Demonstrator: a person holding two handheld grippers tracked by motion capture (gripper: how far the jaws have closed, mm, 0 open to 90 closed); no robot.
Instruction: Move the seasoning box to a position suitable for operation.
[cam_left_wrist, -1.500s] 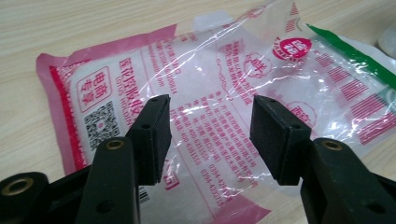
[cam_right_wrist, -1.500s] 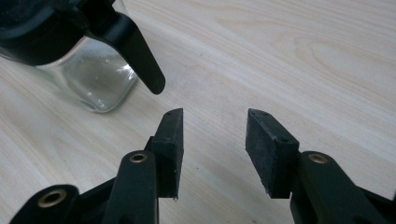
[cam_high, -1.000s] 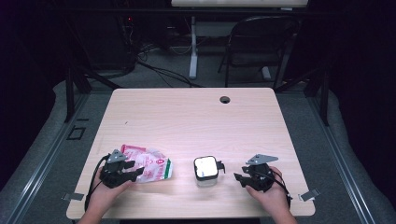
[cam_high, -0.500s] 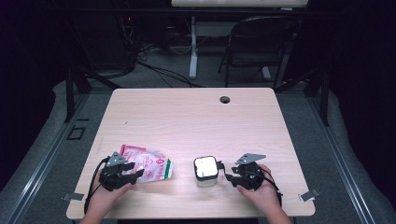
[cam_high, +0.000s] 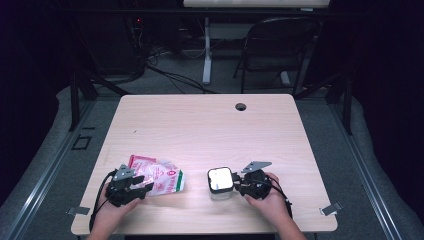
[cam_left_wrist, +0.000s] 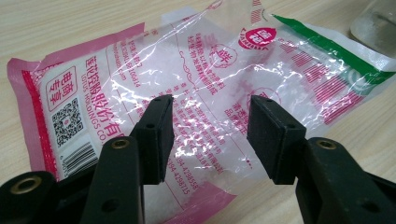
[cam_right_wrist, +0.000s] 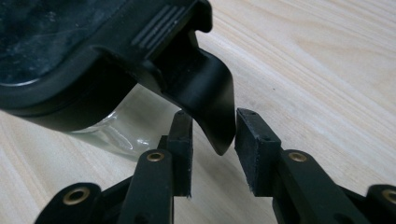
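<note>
A clear and pink plastic bag (cam_high: 162, 175) of white granules lies flat near the table's front left. My left gripper (cam_high: 142, 186) sits at its near end. In the left gripper view the bag (cam_left_wrist: 140, 70) spreads behind my left gripper (cam_left_wrist: 211, 107), whose jaws stand open and apart from it. A clear container with a black lid (cam_high: 220, 179) stands front centre. My right gripper (cam_high: 238, 183) is at its right side. Its jaws have just been closing, and the lid's black latch (cam_right_wrist: 210, 102) hangs between them in my right gripper (cam_right_wrist: 213, 135), a sliver off the right pad (cam_right_wrist: 254, 144).
The wooden table (cam_high: 210, 130) has a cable hole (cam_high: 241, 106) at its far edge. A folding chair (cam_high: 280, 45) and cables stand on the floor beyond. The container's glass corner (cam_left_wrist: 378, 21) shows past the bag's green end.
My right gripper has slid left to the container and narrowed its jaws around the lid's latch. The left gripper and the bag have stayed where they were.
</note>
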